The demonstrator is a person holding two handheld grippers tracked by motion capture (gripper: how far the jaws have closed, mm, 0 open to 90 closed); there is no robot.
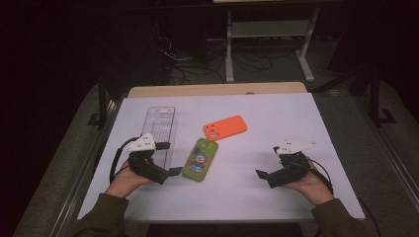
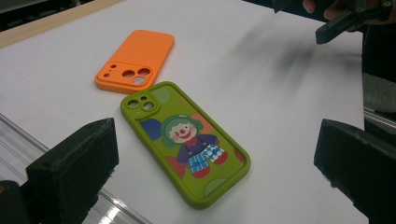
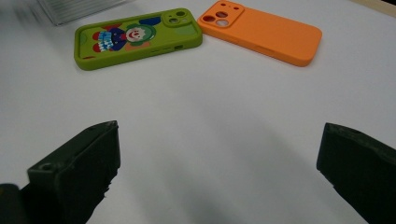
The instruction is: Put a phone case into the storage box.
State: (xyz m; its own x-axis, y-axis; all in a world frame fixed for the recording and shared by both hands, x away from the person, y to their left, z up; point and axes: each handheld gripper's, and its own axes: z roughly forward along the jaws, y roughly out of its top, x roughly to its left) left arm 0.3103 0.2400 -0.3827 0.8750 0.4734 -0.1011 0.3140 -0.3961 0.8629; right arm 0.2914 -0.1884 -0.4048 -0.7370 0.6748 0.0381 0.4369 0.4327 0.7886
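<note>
Green clown phone case [image 2: 185, 142] looks light, rubbery and flexible; pinch its long edges. Both grippers' fingers [image 2: 74, 163] stand released, empty.

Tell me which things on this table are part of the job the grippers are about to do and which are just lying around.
In the job:
green phone case, nearest the open left gripper
orange phone case, touching it
clear plastic tray, probably
open right gripper

Lying about:
cables on the floor beyond the table
white stand

White table top [image 1: 276, 118], clear plastic tray [image 1: 160, 129] (ribbed, at its left side), cables on floor [image 1: 197, 64] beyond
</note>
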